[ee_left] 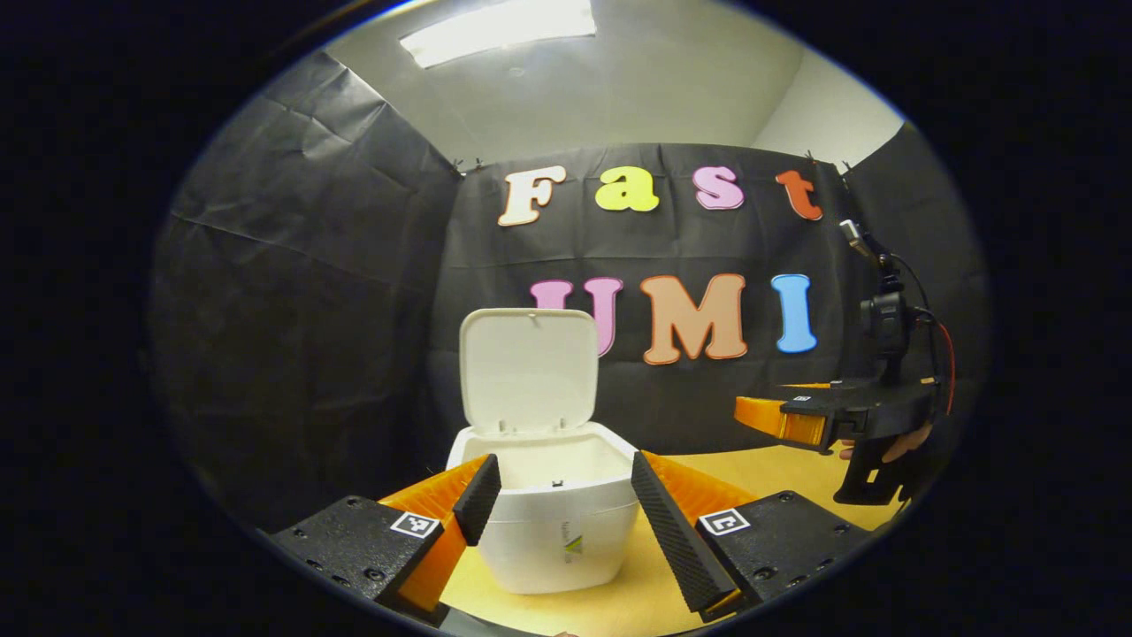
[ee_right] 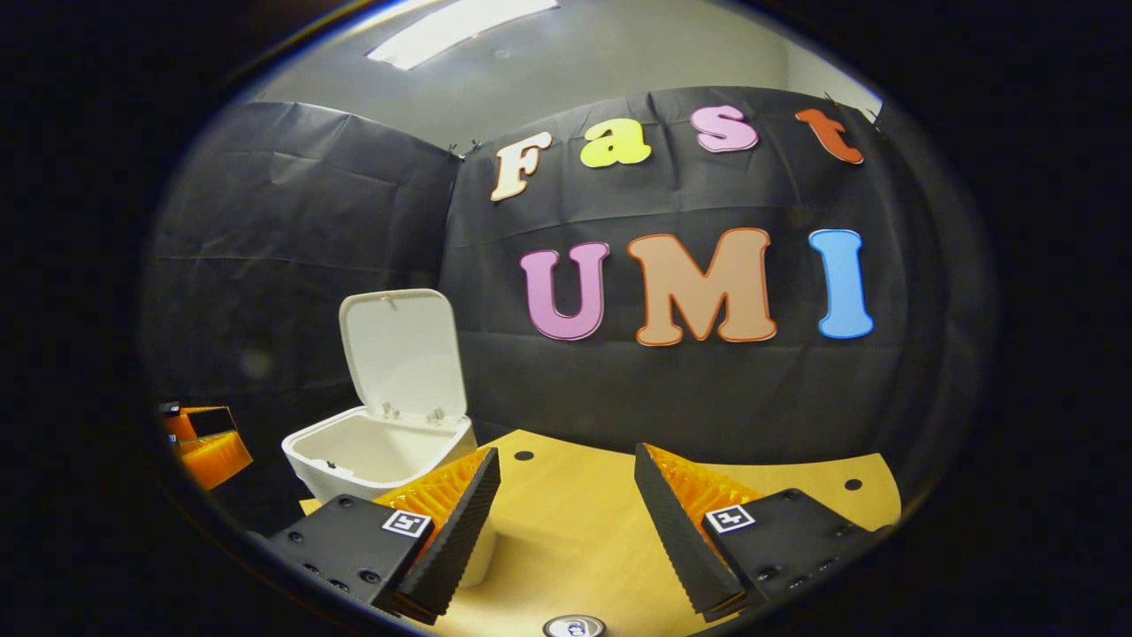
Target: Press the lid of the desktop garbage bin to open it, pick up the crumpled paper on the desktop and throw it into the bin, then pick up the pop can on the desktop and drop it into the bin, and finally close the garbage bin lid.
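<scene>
- White plastic bin (ee_left: 559, 522) on the wooden tabletop (ee_left: 778, 469), lid (ee_left: 528, 370) standing upright and open.
- Left gripper (ee_left: 566, 500) spread apart, empty, fingers flanking the bin front; could nudge or tip the light bin if pushed forward.
- Right gripper (ee_right: 566, 518) also apart, empty, above bare tabletop beside the bin.
- Can top (ee_right: 573, 626) at the bottom edge of the right gripper view, likely the pop can; round, so could slip or roll if pinched off-centre.
- Crumpled paper: whereabouts impossible to tell.

bin (ee_left: 557, 522) stands on desk (ee_left: 769, 469) at 12 o'clock of left gripper (ee_left: 566, 504); lid (ee_left: 529, 370) upright behind; right gripper (ee_left: 778, 416) at 2 o'clock.
</scene>
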Tool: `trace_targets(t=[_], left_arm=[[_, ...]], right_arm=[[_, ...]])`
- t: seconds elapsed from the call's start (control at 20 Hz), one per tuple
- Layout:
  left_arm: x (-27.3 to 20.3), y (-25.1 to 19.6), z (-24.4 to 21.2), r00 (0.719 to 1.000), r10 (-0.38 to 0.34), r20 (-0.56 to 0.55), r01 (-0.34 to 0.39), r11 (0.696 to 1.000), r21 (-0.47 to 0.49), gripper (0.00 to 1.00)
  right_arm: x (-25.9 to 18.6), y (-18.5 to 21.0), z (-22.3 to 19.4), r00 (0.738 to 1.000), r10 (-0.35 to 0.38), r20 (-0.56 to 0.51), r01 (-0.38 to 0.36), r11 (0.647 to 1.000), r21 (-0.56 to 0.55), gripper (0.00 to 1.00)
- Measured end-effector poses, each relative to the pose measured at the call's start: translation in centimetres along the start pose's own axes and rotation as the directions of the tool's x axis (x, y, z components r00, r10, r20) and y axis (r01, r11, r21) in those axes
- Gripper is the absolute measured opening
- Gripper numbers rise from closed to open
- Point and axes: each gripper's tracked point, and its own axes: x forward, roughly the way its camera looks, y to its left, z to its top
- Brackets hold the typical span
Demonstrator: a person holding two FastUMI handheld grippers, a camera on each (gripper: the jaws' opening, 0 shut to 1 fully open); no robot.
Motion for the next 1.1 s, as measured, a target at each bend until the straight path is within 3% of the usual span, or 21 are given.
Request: trace_targets(t=[0.3, 0.55, 0.85, 1.1], left_arm=[[2.3, -6.8, -0.9, 0.984, -0.179, -0.015, 0.179, 0.984, -0.013, 0.9], [3.4, -12.7, -3.8, 0.941, -0.33, -0.077, 0.326, 0.943, -0.066, 0.9], [3.9, -19.5, -10.7, 0.858, -0.471, -0.207, 0.46, 0.882, -0.103, 0.91], [3.9, -23.4, -17.6, 0.805, -0.493, -0.33, 0.485, 0.867, -0.112, 0.92]], right_arm=[[-4.6, -7.4, -1.1, 0.985, -0.17, -0.007, 0.17, 0.984, 0.043, 0.96], [-9.2, -12.3, -3.2, 0.956, -0.29, -0.05, 0.293, 0.955, 0.047, 0.96], [-15.3, -17.4, -5.5, 0.897, -0.428, -0.11, 0.432, 0.901, 0.017, 0.96], [-21.1, -21.0, -7.0, 0.832, -0.533, -0.153, 0.54, 0.842, 0.002, 0.96]])
